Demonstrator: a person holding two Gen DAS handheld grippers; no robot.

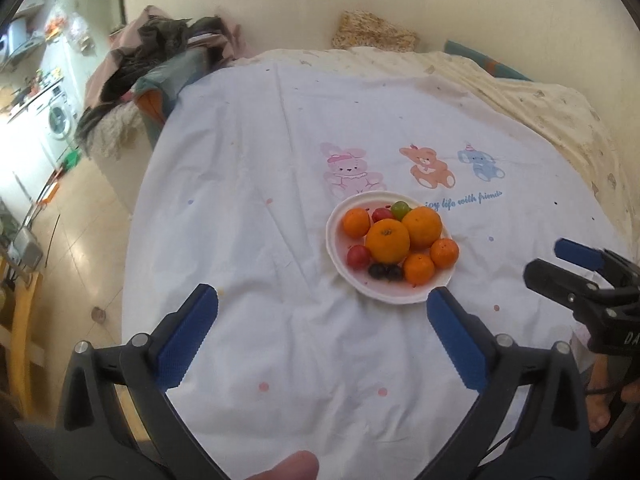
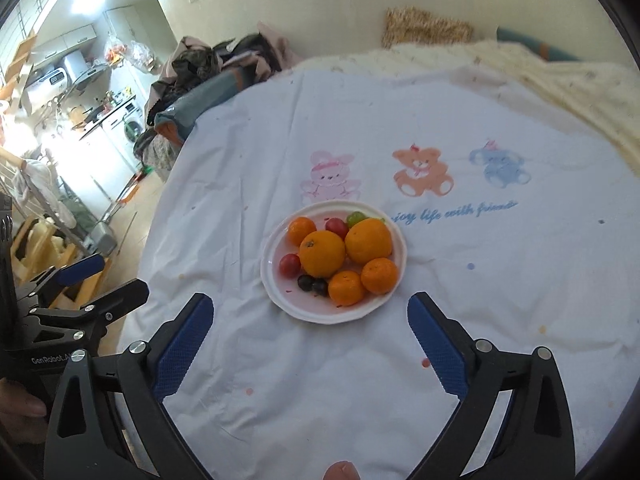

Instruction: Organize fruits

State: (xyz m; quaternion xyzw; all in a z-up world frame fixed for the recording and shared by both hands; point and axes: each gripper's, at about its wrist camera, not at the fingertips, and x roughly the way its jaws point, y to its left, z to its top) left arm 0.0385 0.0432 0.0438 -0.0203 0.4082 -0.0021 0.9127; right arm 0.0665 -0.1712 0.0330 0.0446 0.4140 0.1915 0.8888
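A white plate (image 2: pixel 280 300) of oranges (image 2: pixel 322 253), red tomatoes (image 2: pixel 289 264) and dark grapes (image 2: pixel 312 283) sits on the white sheet (image 2: pixel 280 380) printed with cartoon animals. The left gripper (image 1: pixel 322 304) and right gripper (image 2: pixel 310 308) hover near the plate's close edge, both with jaws spread wide and holding nothing.
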